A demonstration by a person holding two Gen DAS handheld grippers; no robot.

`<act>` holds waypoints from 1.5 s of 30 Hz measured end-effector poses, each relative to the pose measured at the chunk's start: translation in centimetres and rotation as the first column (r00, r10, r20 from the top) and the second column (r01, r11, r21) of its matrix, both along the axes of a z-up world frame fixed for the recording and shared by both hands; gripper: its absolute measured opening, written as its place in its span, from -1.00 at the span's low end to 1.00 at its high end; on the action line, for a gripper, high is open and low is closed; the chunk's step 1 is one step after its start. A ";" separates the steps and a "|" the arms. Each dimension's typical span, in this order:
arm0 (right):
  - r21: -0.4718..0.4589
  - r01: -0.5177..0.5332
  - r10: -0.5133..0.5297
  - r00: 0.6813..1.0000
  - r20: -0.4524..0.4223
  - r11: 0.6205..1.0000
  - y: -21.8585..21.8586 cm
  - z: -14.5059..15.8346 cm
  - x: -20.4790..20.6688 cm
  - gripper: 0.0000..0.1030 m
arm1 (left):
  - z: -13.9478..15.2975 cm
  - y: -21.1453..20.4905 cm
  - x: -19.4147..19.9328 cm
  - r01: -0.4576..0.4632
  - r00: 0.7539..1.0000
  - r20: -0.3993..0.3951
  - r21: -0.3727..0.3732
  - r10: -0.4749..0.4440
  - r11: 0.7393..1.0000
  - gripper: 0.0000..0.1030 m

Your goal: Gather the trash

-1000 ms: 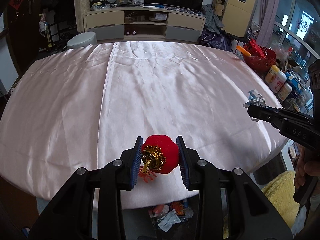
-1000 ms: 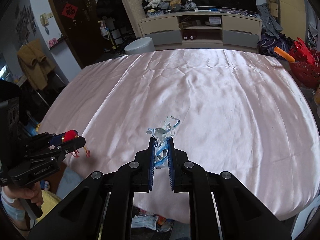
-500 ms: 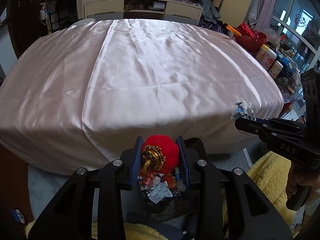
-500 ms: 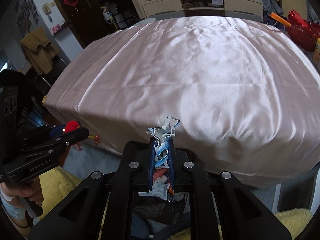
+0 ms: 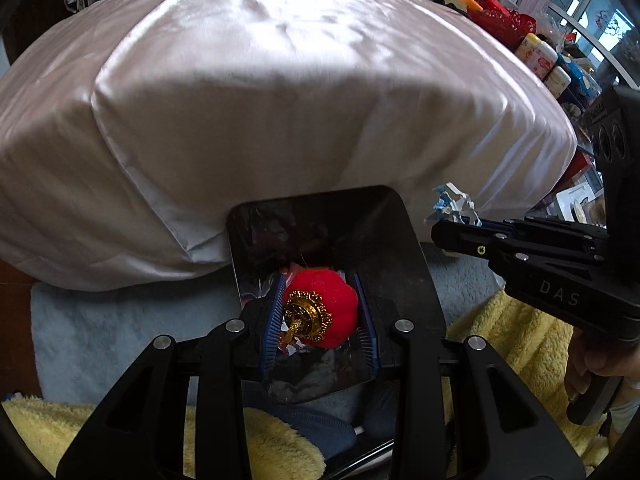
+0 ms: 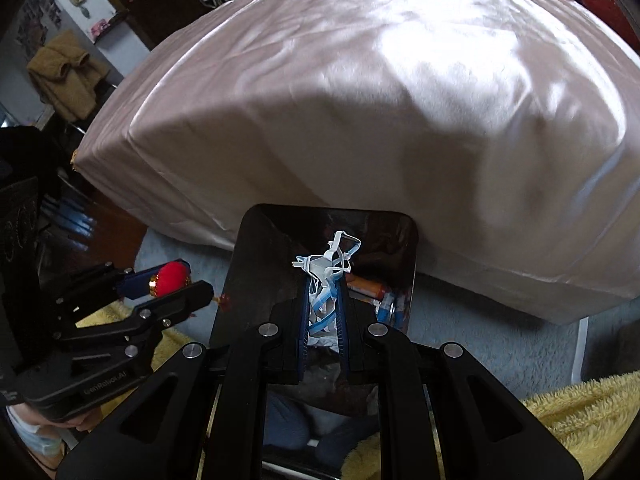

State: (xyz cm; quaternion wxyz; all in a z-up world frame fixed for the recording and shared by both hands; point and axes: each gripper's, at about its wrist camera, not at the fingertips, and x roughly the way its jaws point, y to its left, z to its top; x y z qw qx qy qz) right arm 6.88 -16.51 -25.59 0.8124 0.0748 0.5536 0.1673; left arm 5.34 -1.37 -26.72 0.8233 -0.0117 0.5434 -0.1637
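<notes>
Two grippers over the black bin (image 5: 404,248): left (image 5: 320,316) clamped on red lantern (image 5: 324,300), right (image 6: 323,312) on crumpled wrapper (image 6: 326,268)

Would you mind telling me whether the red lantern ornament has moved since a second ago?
Yes. The red lantern ornament, gripped in the left tongs, has come off the pink-covered table, toward the camera side, and down over the black trash bin.
</notes>
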 end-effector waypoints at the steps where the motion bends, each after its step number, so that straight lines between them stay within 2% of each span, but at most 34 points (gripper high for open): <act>1: -0.002 -0.001 0.001 1.000 -0.008 1.000 0.0 -0.3 0.0 -0.74 | -0.6 -0.1 -0.1 0.005 1.000 -0.015 -0.002 -0.005 1.000 -0.38; 5: 0.001 0.006 -0.006 1.000 -0.030 1.000 0.0 -1.0 0.2 -0.69 | -2.2 -0.6 -0.2 0.017 0.998 -0.053 -0.006 -0.017 1.000 -0.38; 11: 0.011 0.014 -0.014 0.999 -0.035 1.000 -0.1 -1.1 0.7 -0.68 | -2.9 -0.7 0.4 0.008 0.997 -0.072 -0.011 -0.009 1.000 -0.36; 13: 0.011 0.017 -0.017 0.999 -0.037 1.000 -0.2 -1.1 0.7 -0.67 | -3.0 -0.7 0.6 0.001 0.997 -0.078 -0.016 -0.002 1.000 -0.18; 15: 0.009 0.021 -0.021 0.999 -0.039 1.000 -0.2 -1.2 0.7 -0.57 | -3.0 -0.5 0.6 -0.006 0.997 -0.081 -0.021 0.005 1.000 -0.02; 17: 0.010 0.028 -0.027 0.999 -0.038 1.000 -0.4 -1.1 0.8 -0.20 | -3.0 -0.4 0.7 -0.009 0.997 -0.082 -0.018 0.008 1.000 0.04; 21: 0.005 0.046 -0.046 0.998 -0.038 0.999 -0.9 -1.0 0.7 -0.07 | -2.3 0.2 0.5 -0.029 0.997 -0.067 -0.004 0.028 1.000 0.28; 23: -0.002 0.061 -0.061 0.998 -0.025 0.998 -1.4 -0.6 0.6 0.26 | -1.4 0.8 0.3 -0.046 0.998 -0.044 0.001 0.046 0.999 0.42; 24: -0.007 0.069 -0.069 0.997 -0.015 0.998 -1.6 -0.3 0.5 0.35 | -0.8 1.1 0.2 -0.055 0.998 -0.031 0.004 0.055 0.998 0.53; 26: -0.026 0.085 -0.084 0.996 0.010 0.996 -2.1 0.5 0.2 0.65 | 0.6 1.8 -0.2 -0.068 0.998 0.004 0.008 0.068 0.998 0.65; 28: -0.039 0.095 -0.093 0.995 0.027 0.995 -2.6 1.3 0.0 0.88 | 2.1 2.3 -0.4 -0.078 0.996 0.038 0.016 0.078 0.997 0.84; 29: -0.045 0.099 -0.097 0.995 0.036 0.994 -2.7 1.8 -0.1 0.92 | 2.9 2.5 -0.6 -0.082 0.995 0.056 0.017 0.080 0.997 0.84; 32: -0.067 0.108 -0.103 0.992 0.077 0.992 -3.3 3.7 -0.6 0.93 | 5.1 2.9 -0.8 -0.086 0.991 0.102 0.014 0.084 0.996 0.84; 36: -0.073 0.125 -0.110 0.977 0.184 0.989 -3.9 7.5 -1.8 0.93 | 8.5 3.1 -1.4 -0.094 0.979 0.184 0.035 0.086 0.995 0.84; 41: -0.068 0.230 -0.196 0.924 0.327 0.971 -5.7 13.0 -3.3 0.93 | 13.7 2.7 -2.9 -0.106 0.945 0.315 0.036 0.089 0.994 0.84; 45: -0.017 0.279 -0.248 0.876 0.414 0.960 -7.4 17.3 -4.6 0.93 | 17.7 2.8 -4.0 -0.112 0.909 0.404 0.006 0.100 0.994 0.84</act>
